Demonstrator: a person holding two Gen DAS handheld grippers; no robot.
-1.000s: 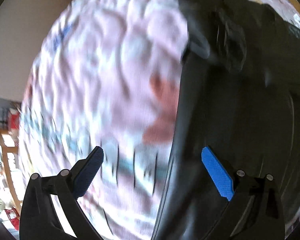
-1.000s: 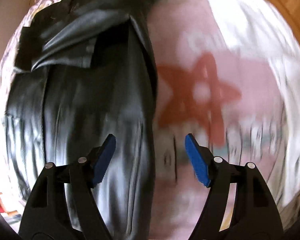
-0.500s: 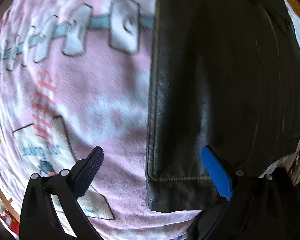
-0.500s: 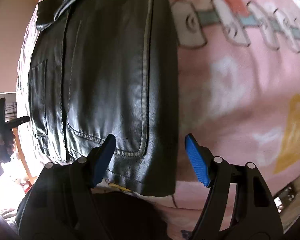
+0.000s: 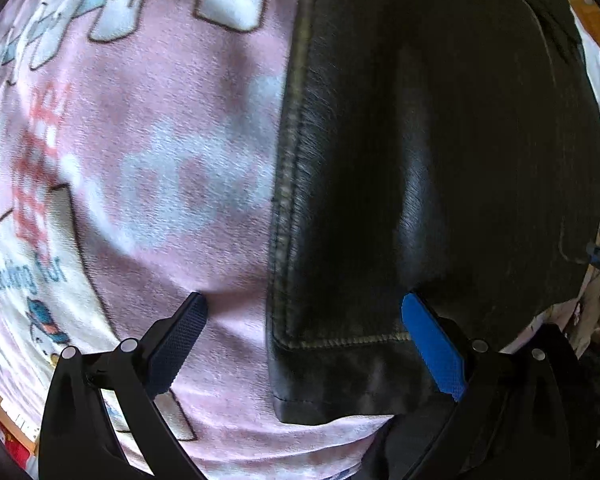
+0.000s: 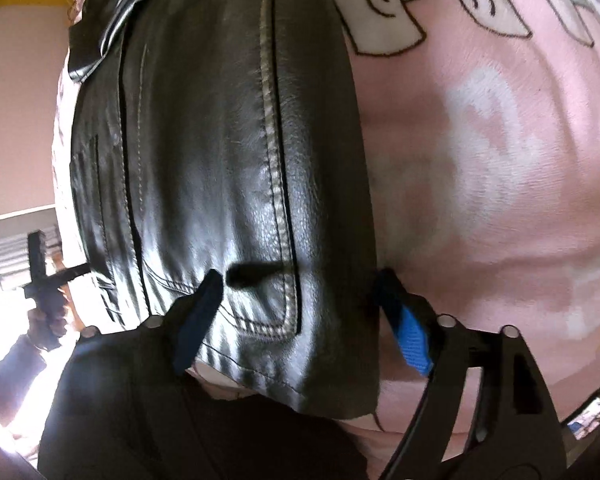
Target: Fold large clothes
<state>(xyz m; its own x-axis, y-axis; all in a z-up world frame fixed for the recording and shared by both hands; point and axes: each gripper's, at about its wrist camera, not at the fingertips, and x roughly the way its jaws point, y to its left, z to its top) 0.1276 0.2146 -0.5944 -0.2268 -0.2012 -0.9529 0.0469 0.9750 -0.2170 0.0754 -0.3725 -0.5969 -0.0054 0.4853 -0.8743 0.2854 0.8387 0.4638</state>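
Now I've dropped both tools to the jacket's (image 5: 440, 140) hem on the pink blanket (image 5: 160, 168): left gripper (image 5: 304, 338) and right gripper (image 6: 298, 306) gape over opposite corners, probably touching; grasping comes next.

Both the left gripper (image 5: 302, 326) and the right gripper (image 6: 300, 300) point forward and down, jaws spread wide.

pink printed blanket (image 5: 172, 168), black leather jacket (image 5: 440, 160) lying flat on it
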